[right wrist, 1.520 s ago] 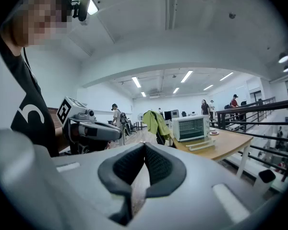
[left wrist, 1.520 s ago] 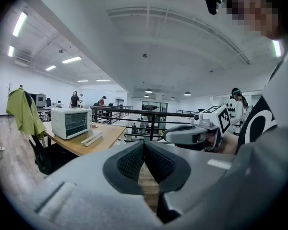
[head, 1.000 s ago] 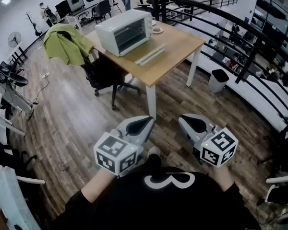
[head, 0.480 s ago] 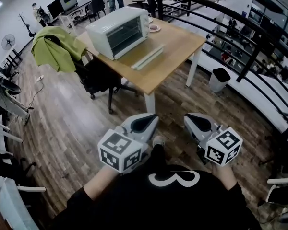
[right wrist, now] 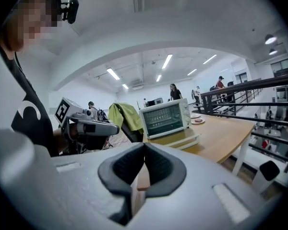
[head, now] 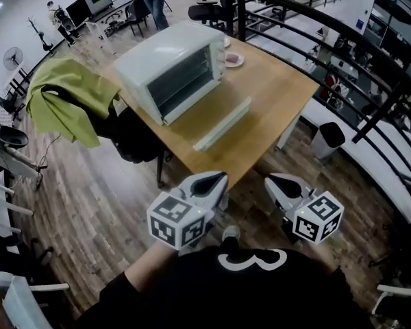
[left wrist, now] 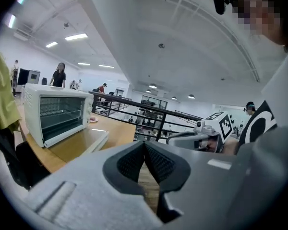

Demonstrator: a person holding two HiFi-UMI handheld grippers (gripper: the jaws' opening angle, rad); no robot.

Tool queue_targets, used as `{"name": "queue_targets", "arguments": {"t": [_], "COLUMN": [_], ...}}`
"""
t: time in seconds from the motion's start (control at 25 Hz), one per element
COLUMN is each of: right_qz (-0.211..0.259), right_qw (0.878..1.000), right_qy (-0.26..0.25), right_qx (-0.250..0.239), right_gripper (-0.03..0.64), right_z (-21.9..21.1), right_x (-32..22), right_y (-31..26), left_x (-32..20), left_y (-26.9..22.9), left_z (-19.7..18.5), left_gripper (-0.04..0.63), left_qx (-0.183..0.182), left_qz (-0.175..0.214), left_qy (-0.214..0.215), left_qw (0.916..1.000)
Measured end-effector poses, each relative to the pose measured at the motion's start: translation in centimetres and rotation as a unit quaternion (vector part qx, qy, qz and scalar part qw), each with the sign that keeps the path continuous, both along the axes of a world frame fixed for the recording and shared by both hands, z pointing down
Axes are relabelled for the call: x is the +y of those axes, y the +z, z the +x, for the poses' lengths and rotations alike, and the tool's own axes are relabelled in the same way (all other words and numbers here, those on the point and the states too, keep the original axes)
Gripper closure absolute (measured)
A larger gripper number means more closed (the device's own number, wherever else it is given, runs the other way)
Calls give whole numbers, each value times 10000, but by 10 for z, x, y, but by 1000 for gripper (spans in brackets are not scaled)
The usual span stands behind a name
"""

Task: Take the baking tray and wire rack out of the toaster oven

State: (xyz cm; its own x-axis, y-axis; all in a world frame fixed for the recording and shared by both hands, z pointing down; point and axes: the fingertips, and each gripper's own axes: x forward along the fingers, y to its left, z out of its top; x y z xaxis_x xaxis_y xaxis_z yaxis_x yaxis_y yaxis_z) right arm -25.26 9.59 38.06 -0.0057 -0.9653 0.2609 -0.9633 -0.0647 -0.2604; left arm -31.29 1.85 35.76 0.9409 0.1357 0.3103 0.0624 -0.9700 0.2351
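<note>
Because both tools are needed for pulling things out of the toaster oven (head: 171, 70), the person carries them side by side in front of the body, short of the near corner of the tabletop (head: 274, 81). The left gripper (head: 214, 181) is clenched, its dark pads pressed together with nothing between them. The right gripper (head: 277, 183) is clenched and empty too, which suits carrying rather than grasping.

The oven stands on the far-left part of the tabletop, and its front faces across the bare wood toward the right-hand edge. Its door (head: 222, 123) is already folded down flat, so the inside is open to reach from that side. Thin bars that look like the wire rack (right wrist: 163, 118) show inside in the right gripper view. The baking tray cannot be told apart from the dark interior and is presumably in there as well.

A small plate (head: 233, 59) sits by the far edge, clear of the door. A green cloth (head: 65, 98) hangs over a chair (head: 133, 139) just beside the left edge.

Neither gripper is near the oven, so the removal itself has not begun, and the jaws would have to spread before taking a rim.
</note>
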Motion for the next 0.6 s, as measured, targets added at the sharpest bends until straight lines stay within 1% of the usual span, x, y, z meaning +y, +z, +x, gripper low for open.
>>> {"name": "queue_targets", "arguments": {"t": [0.12, 0.24, 0.32, 0.4, 0.52, 0.6], "right_qz": [-70, -110, -87, -54, -10, 19], "right_qw": [9999, 9997, 9996, 9991, 9974, 9952], "right_qy": [-99, -195, -271, -365, -507, -615], "right_qx": [-27, 4, -49, -201, -513, -761], "right_gripper": [620, 620, 620, 620, 620, 620], "right_z": [52, 88, 105, 118, 138, 155], "right_x": [-51, -86, -104, -121, -150, -173], "right_y": [-3, -4, -4, -5, -3, 1], "left_x": [-55, -91, -108, -122, -147, -166], "left_y": [-3, -3, 2, 6, 11, 19], "left_z": [54, 91, 105, 115, 128, 137], "left_gripper": [584, 584, 584, 584, 584, 584], "left_qx": [-8, 39, 48, 52, 124, 134], "left_qz": [-163, -247, -292, -404, -762, -983], "left_qy": [-171, -320, -421, -529, -726, -966], "left_qw": [9997, 9992, 9987, 9978, 9944, 9904]}}
